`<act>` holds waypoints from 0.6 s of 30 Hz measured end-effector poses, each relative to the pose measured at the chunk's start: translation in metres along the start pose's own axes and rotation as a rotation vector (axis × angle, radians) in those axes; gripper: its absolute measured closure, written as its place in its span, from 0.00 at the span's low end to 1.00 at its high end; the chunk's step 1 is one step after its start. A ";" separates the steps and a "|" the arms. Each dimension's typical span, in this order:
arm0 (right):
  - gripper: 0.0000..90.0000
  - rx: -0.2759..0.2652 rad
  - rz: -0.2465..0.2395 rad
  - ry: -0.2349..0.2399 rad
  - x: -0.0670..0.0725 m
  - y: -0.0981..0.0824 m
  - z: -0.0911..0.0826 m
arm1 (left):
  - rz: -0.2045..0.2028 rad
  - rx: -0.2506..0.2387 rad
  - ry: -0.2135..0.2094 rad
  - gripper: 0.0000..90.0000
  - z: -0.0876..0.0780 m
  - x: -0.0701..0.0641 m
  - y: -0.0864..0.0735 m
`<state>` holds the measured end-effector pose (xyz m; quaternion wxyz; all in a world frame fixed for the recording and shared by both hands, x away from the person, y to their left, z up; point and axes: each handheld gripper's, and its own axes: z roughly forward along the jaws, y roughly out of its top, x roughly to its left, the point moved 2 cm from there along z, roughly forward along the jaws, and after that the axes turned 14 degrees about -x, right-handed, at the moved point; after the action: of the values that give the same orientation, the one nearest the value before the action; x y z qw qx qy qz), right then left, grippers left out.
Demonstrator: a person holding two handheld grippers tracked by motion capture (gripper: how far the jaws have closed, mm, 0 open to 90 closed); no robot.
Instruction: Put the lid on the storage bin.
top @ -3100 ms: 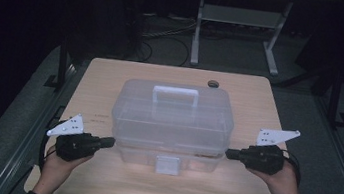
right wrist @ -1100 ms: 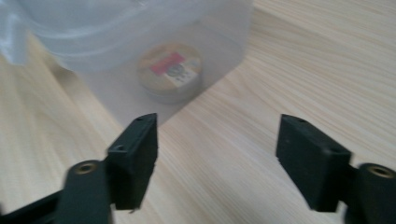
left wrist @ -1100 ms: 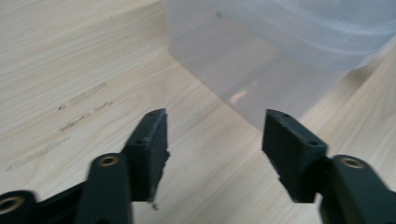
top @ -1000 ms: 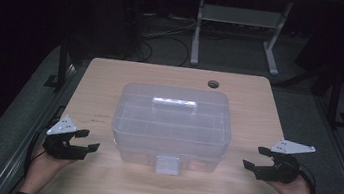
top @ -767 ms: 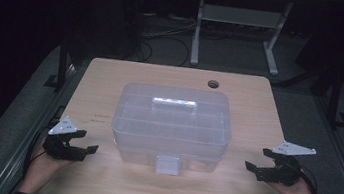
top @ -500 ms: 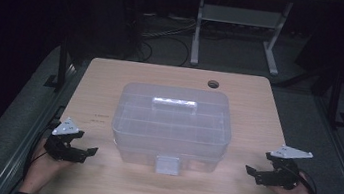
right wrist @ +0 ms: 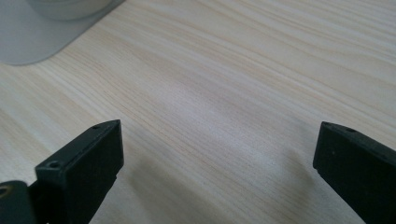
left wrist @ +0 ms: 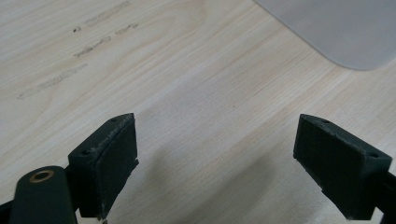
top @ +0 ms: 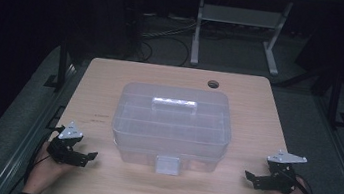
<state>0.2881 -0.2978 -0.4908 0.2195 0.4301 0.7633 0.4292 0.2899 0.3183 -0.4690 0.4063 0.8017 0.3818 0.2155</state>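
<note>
Clear plastic box (top: pixel 172 125), lid shut, stood mid-table, well apart from both grippers. Left gripper (top: pixel 82 156) and right gripper (top: pixel 256 180) lay at the near table (top: pixel 112 74) edge, jaws just opened wide, nothing between them (earlier both pressed the box's sides). Gripper views cut the box to one blurred corner (left wrist: pixel 336 32); the far grommet hole (top: pixel 213 84) appeared from above.
</note>
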 end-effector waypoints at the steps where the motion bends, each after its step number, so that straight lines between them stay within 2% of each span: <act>1: 0.02 0.000 0.000 0.000 0.000 0.000 0.000 | 0.000 0.000 0.000 0.15 0.000 0.000 0.000; 8: 0.01 0.005 -0.009 0.001 0.001 -0.004 0.004 | 0.013 0.015 -0.007 0.14 0.008 -0.002 -0.006; 15: 0.01 -0.018 -0.006 -0.001 0.001 -0.006 0.005 | -0.008 -0.030 -0.029 0.14 0.010 -0.001 -0.010; 18: 0.01 -0.018 -0.006 -0.001 0.001 -0.006 0.005 | -0.005 -0.067 -0.040 0.14 0.011 -0.001 -0.013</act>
<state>0.2884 -0.2966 -0.4979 0.2249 0.4259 0.7607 0.4351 0.2909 0.3172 -0.4860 0.4412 0.7908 0.3680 0.2111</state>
